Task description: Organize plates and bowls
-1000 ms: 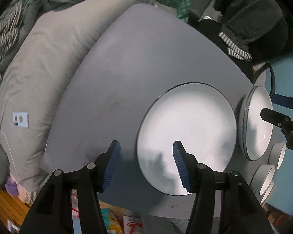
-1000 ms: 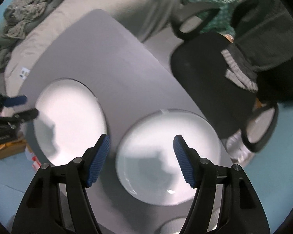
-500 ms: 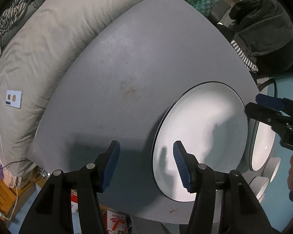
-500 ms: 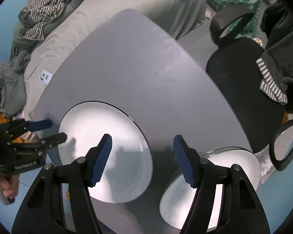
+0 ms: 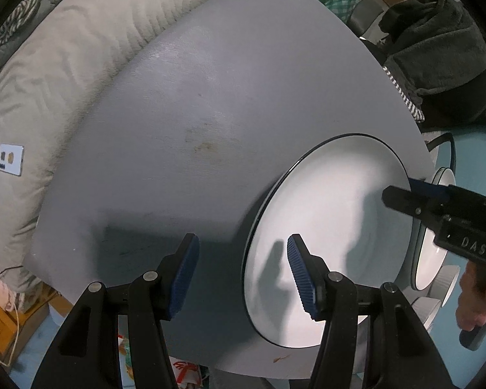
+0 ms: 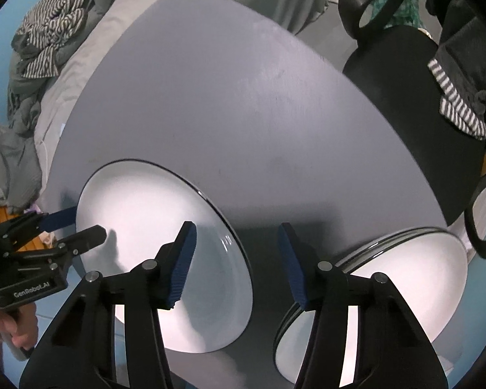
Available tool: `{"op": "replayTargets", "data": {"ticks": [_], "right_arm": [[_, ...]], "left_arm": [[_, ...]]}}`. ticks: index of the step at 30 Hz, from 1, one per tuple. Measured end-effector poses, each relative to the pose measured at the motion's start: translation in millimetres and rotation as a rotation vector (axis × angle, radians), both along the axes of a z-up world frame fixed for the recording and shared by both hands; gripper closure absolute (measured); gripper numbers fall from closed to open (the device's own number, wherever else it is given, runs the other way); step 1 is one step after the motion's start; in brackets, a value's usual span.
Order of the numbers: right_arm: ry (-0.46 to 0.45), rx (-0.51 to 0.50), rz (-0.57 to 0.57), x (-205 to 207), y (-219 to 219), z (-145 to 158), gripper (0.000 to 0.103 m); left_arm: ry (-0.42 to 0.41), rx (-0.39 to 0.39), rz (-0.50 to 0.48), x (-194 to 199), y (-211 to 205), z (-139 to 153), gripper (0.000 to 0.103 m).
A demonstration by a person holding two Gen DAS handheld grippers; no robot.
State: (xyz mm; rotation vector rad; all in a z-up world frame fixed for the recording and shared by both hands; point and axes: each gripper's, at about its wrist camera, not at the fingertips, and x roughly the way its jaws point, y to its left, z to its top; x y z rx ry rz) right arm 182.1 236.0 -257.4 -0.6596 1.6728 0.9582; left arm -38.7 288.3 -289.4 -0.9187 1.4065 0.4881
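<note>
Nearest left camera, left gripper (image 5: 241, 267) hanging jaws apart over near-left rim of white plate (image 5: 333, 233), gripping nothing. Right gripper (image 6: 236, 261) straddling same plate's right rim, jaws closing, pads not yet touching. Plate lying flat on grey table (image 5: 210, 97). Just right, stack of plates (image 6: 414, 275) sitting. Beyond table, grey bedding (image 5: 48, 74) lying.

Light: dim room — overhead glare blows out the round white black-rimmed plate (image 5: 333, 227).
Shadows: soft finger shapes on that plate.
Edges: heavy fisheye bending, black corners.
Focus: mild blur — plate rim smeared.
</note>
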Motion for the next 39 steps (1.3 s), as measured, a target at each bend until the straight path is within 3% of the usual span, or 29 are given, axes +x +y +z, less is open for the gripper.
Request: {"op": "replayTargets", "data": {"ticks": [5, 11, 13, 18, 21, 34, 39], "right_arm": [[0.034, -0.014, 0.007, -8, -4, -6, 0.067], [0.019, -0.025, -0.038, -5, -11, -6, 0.075], [0.029, -0.031, -0.057, -3, -16, -7, 0.078], [0.096, -0.013, -0.1, -9, -31, -8, 0.086], [0.115, -0.001, -0.143, -11, -41, -7, 0.086], [0.217, 0.076, -0.371, -35, -86, -8, 0.086], [0.235, 0.083, -0.405, -40, -97, -11, 0.087]], "left_arm": [[-0.001, -0.003, -0.015, 1, 0, 0, 0.045], [-0.003, -0.007, -0.051, 3, -2, -1, 0.046], [0.003, -0.024, -0.077, 6, -4, -3, 0.061], [0.004, -0.008, -0.124, -2, -8, -2, 0.076], [-0.006, -0.026, -0.128, -11, -9, -2, 0.081], [-0.006, 0.006, -0.194, -29, -19, 4, 0.081], [-0.004, 0.0, -0.193, -26, -24, 4, 0.081]]}}
